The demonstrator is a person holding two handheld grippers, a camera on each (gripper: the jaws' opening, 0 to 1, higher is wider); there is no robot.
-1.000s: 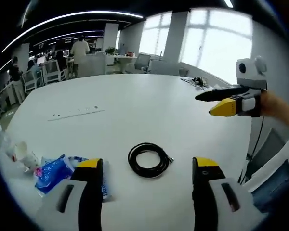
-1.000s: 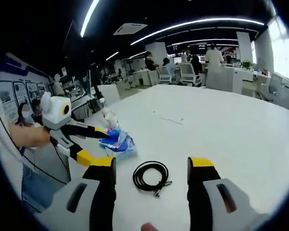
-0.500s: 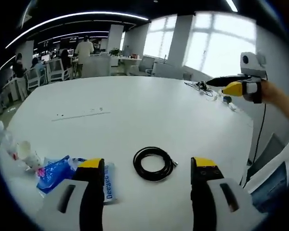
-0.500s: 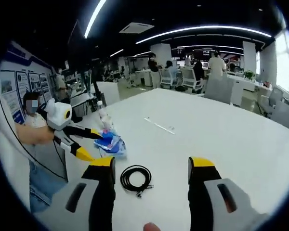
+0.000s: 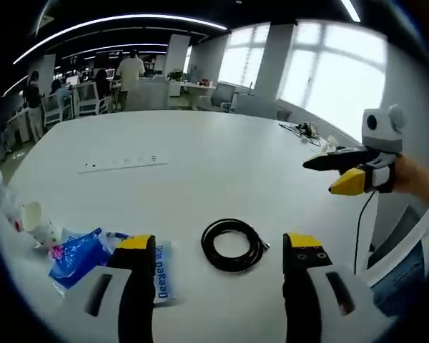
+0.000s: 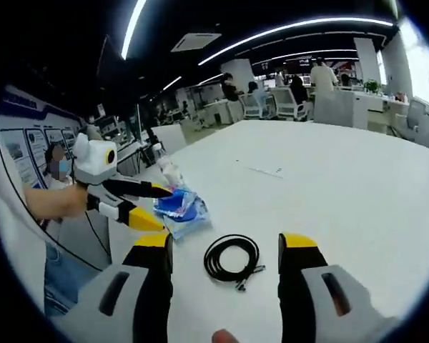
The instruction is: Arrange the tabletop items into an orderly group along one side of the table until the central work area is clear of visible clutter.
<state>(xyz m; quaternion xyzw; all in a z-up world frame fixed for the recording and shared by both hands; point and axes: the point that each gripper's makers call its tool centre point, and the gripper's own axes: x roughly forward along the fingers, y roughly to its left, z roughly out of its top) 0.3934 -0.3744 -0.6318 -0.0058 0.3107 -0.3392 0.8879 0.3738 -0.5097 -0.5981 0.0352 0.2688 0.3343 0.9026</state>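
A: Where is the black cable lying?

B: On the white table, just right of the blue packet. I am holding my left gripper and right gripper over it, both spread wide and empty.

A: What next?

B: I think I am getting ready to grab the cable and slide it toward the packet.

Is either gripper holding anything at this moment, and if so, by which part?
Nothing is held. The left gripper and right gripper are both open, with the coiled cable lying loose on the table.
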